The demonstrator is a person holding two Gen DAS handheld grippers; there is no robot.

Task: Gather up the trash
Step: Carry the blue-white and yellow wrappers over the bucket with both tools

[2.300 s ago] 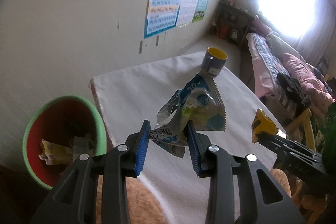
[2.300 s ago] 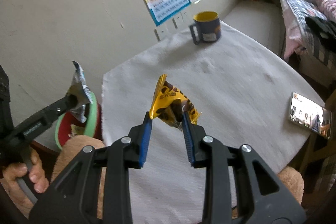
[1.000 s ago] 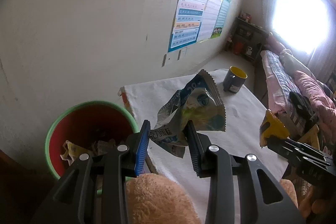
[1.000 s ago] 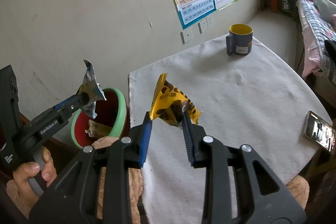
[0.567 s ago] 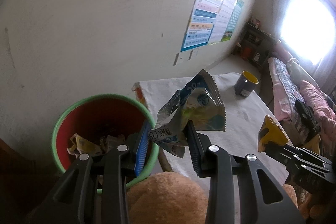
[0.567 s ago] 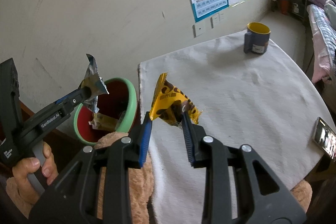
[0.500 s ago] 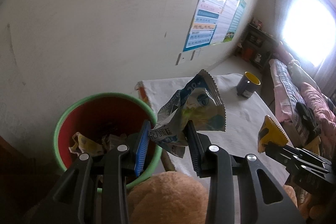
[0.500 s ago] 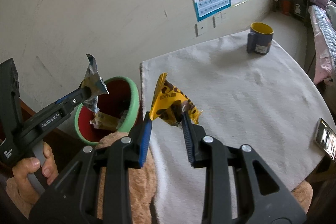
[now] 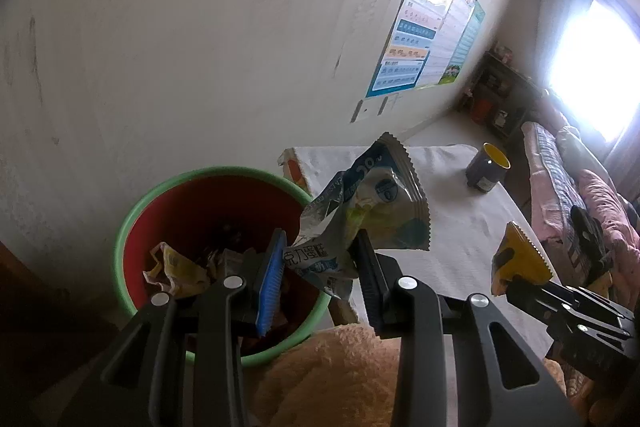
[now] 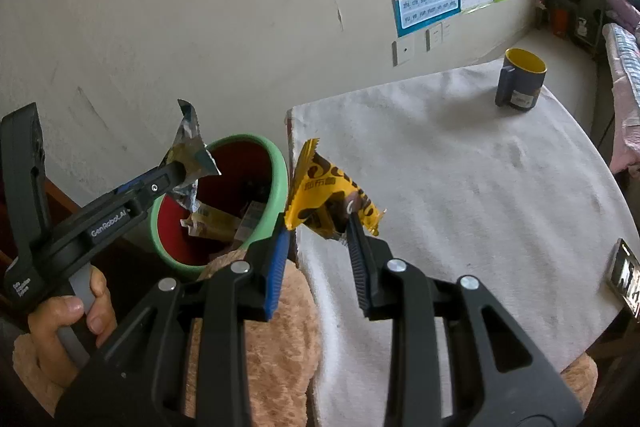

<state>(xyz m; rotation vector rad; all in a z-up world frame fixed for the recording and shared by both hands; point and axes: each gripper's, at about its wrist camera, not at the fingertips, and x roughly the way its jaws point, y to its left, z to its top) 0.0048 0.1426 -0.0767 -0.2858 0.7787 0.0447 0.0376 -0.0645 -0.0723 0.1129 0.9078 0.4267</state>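
My left gripper (image 9: 320,259) is shut on a crumpled blue and white snack wrapper (image 9: 368,211) and holds it over the right rim of a red bin with a green rim (image 9: 168,187). The bin holds several wrappers (image 9: 176,267). In the right wrist view the left gripper (image 10: 188,167) hangs over the bin (image 10: 276,163). My right gripper (image 10: 320,227) is shut on a yellow and brown snack wrapper (image 10: 324,191), held above the table's left edge beside the bin. It also shows in the left wrist view (image 9: 520,259).
A table with a white cloth (image 10: 460,163) stands right of the bin. A dark mug with a yellow inside (image 10: 520,79) stands at its far side. A phone (image 10: 624,279) lies at its right edge. A tan plush cushion (image 10: 260,327) lies below the grippers. A wall stands behind the bin.
Both grippers have moved left toward the bin with their wrappers. The left wrapper now hangs over the bin's rim. The grips have not changed.
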